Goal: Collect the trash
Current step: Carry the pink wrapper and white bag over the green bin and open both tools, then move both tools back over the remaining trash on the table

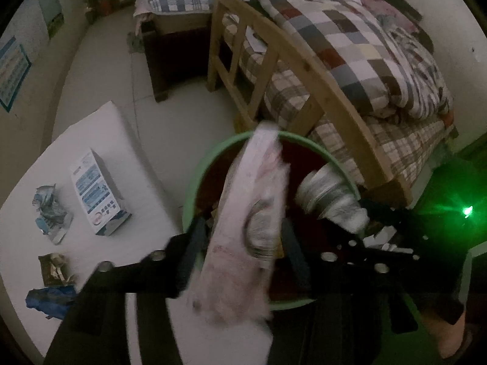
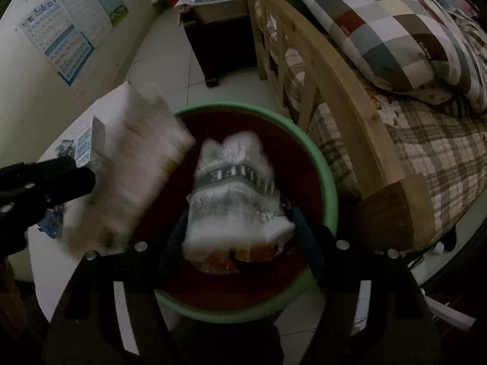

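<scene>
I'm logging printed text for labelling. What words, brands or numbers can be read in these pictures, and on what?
"GOOD": on the dark squares of the checked quilt, right wrist view.
Dark band of letters on the crumpled white wrapper: blurred, unreadable.
Wall poster: print too small.
Small blue and white box on the white table: print too small.
Pink-white packet: no legible text.

the bin [image 2: 330, 188] has a pale green rim and a dark red inside. the crumpled wrapper [image 2: 237, 188] over it is white with a grey printed band. at nine o'clock of the bin, the blurred flat pack [image 2: 143, 158] is whitish pink. the small carton [image 1: 97, 191] on the white table [image 1: 91, 127] is white with blue print. at two o'clock, the quilt [image 1: 344, 45] is chequered grey, white, brown and rust, above a tan plaid sheet [image 2: 426, 158].
</scene>
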`<state>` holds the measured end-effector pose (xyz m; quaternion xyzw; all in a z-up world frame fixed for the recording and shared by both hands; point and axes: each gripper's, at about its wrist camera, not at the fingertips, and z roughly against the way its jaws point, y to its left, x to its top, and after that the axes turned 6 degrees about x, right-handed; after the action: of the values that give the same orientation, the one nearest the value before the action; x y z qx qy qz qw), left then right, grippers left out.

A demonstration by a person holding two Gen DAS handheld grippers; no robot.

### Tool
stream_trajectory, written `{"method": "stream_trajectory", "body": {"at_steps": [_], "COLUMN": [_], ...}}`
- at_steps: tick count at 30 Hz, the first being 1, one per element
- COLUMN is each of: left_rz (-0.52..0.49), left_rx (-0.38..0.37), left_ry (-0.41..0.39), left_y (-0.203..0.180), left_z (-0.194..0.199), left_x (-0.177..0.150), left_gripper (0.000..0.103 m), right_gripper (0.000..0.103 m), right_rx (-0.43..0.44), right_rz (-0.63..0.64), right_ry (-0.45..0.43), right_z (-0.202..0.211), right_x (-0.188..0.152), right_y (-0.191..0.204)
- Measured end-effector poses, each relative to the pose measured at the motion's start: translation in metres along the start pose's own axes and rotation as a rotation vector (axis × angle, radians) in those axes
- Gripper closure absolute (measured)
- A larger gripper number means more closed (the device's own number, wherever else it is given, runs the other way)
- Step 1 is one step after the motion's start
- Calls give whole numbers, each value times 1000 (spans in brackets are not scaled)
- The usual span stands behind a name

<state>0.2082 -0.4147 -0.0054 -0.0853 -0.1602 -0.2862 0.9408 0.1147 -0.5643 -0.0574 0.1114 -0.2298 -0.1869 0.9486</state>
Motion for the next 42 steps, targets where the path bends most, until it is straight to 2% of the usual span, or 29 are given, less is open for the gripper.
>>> {"method": "stream_trajectory", "body": {"at_steps": [1,2,10,15,22,42], "left_rz": [7,11,50,76,136,389], "left_rx": [1,0,55,72,98,173], "left_ry": [-8,-13,-57,-68,-86,-98], "left_y": [2,3,25,45,84,234], "left_z": [2,3,19,32,54,109], "left_x": [0,0,-7,-18,-47,-167], "left_gripper": [36,32,8,8,8,8], "right_gripper": [24,22,11,6,5,5], "right_rx": [-1,-8,-20,-25,7,87], "right_rz": [0,2,24,41,85,269], "right_ry": [-2,-5,-10,-22,-27,-24], "right_z": [0,1,6,13,23,28], "right_x": [0,0,-1,-3,-12,-39], "right_y": [-1,1,10,23,57,191]}}
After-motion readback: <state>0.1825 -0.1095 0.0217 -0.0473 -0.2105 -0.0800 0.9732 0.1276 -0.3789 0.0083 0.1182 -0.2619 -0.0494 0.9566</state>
